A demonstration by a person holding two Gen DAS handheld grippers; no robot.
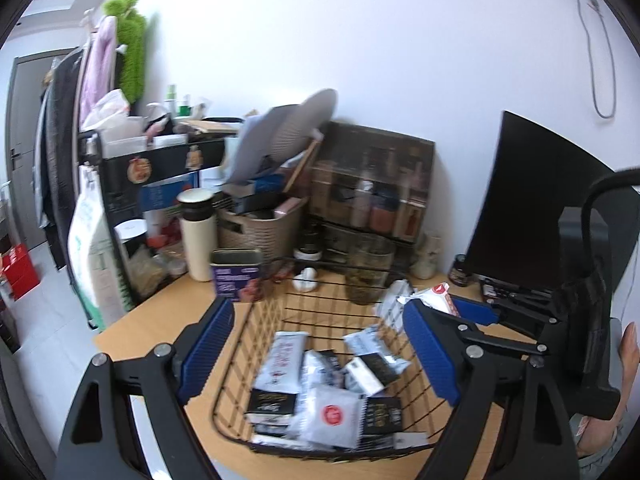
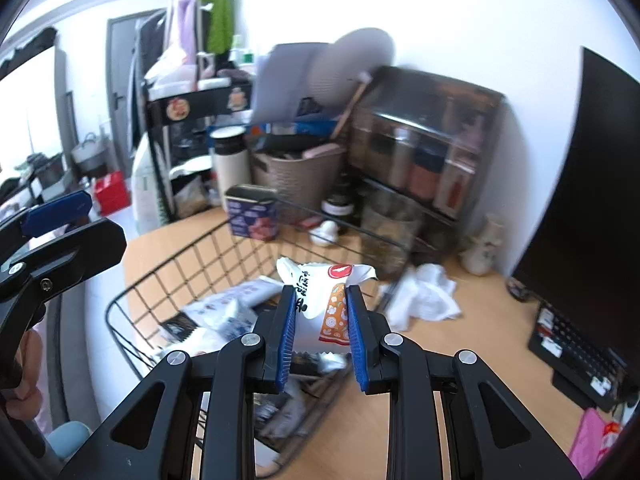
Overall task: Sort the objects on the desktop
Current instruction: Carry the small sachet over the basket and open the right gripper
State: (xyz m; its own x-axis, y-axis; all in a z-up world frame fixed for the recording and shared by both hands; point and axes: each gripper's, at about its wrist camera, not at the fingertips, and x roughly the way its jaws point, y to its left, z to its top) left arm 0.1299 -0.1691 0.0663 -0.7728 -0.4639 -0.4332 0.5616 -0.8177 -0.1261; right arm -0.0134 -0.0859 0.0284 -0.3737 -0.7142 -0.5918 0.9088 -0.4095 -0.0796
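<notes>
My right gripper (image 2: 321, 322) pinches a white snack packet (image 2: 320, 300) above the wire basket (image 2: 168, 280). My left gripper (image 1: 316, 344) hangs wide open, empty, over that basket on the tabletop (image 1: 160, 320).

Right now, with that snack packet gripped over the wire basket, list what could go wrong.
1. The right tool pinches only the snack packet's lower half; it may slip out early.
2. The wire basket is already heaped, so the packet could slide off.
3. The open left tool straddles the basket and might snag its rim.
</notes>
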